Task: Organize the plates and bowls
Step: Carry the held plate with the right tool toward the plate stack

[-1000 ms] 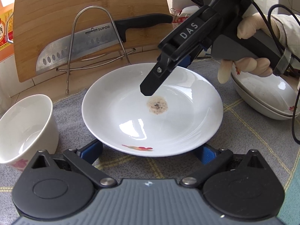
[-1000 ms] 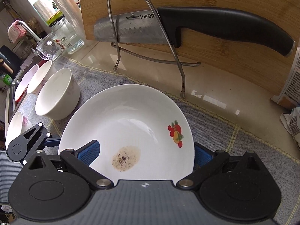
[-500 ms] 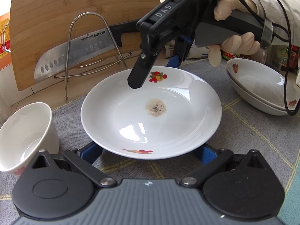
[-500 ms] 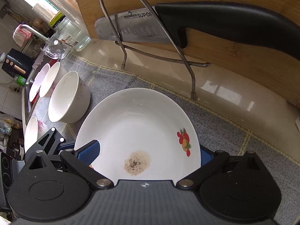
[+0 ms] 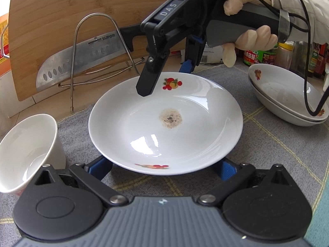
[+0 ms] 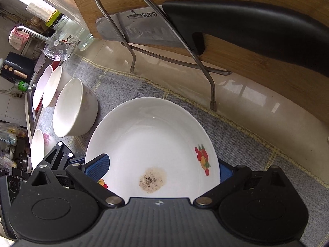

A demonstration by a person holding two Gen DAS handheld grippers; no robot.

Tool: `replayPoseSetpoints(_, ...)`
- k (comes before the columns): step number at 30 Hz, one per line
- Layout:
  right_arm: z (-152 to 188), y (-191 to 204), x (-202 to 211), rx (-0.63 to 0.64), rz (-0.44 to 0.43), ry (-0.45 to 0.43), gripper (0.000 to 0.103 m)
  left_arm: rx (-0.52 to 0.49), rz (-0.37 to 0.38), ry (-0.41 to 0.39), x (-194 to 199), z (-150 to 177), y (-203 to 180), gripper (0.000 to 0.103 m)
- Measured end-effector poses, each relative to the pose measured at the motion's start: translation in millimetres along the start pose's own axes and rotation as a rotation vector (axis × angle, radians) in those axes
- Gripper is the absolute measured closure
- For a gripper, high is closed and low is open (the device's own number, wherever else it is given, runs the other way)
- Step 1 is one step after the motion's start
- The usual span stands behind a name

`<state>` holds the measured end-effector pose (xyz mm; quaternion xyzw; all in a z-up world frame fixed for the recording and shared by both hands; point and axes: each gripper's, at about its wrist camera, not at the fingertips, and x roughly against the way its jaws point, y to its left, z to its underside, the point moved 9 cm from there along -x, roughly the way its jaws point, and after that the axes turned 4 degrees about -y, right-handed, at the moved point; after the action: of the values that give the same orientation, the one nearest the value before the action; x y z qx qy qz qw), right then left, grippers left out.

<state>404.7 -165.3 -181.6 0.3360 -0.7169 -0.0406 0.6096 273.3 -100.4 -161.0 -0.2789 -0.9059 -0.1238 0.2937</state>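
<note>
A white plate (image 5: pixel 164 127) with fruit prints and a brown stain in its middle lies on the grey cloth. My left gripper (image 5: pixel 163 168) is open wide at the plate's near rim, which hides the blue fingertips (image 5: pixel 100 167) on both sides. My right gripper (image 5: pixel 164 79), held by a gloved hand, is open at the far rim: one finger hangs over the plate's inside, the other stands behind the rim. In the right wrist view the plate (image 6: pixel 152 140) sits between the right gripper's (image 6: pixel 160 168) pads, the left pad (image 6: pixel 96 166) above it.
A white bowl (image 5: pixel 26 150) stands tilted at the left, beside more bowls (image 6: pixel 51 86) in a row. Stacked plates (image 5: pixel 287 105) sit at the right. Behind stand a wire rack (image 5: pixel 94 61), a knife (image 5: pixel 82 59), a cutting board (image 5: pixel 72 10) and jars (image 5: pixel 257 55).
The right gripper drew back from over the plate's middle to its far rim and rose a little. The left gripper stayed at the near rim, both open throughout.
</note>
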Motion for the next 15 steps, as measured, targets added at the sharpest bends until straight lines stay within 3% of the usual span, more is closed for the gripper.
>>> replayPoseSetpoints(15, 7.7, 3.0, 0.2, 0.008, 0.013, 0.004, 0.0, -0.008, 0.013, 0.018, 9.1, 1.2, -3.7, 0.001)
